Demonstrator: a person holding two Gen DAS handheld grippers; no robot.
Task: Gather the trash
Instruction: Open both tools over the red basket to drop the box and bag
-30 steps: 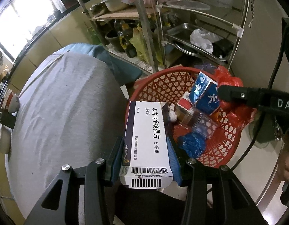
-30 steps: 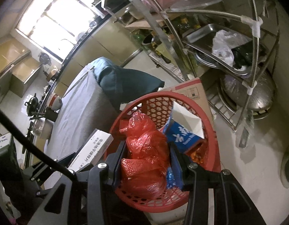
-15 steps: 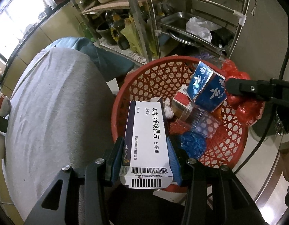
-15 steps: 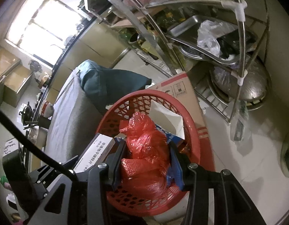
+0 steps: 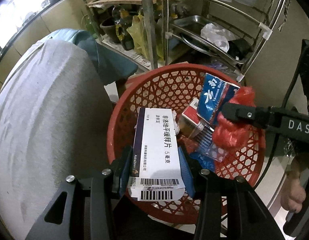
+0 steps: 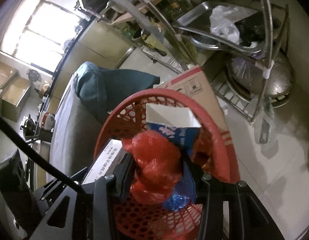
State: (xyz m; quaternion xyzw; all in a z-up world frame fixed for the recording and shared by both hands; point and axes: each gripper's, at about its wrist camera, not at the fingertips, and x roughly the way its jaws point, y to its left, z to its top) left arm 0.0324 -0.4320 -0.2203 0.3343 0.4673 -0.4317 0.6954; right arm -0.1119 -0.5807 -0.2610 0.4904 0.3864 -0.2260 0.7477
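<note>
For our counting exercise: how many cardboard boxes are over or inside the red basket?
3: a white box in the left gripper, plus a blue box and a red-and-white box in the basket. More may be buried.

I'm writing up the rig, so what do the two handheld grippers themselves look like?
Both match: matte black angular frames with cut-out openings and round silver screws. The left gripper and right gripper have blue ribbed pads lining their jaws. White letters "DAS" mark the right gripper's side in the left wrist view, and a black cable trails off the left one.
</note>
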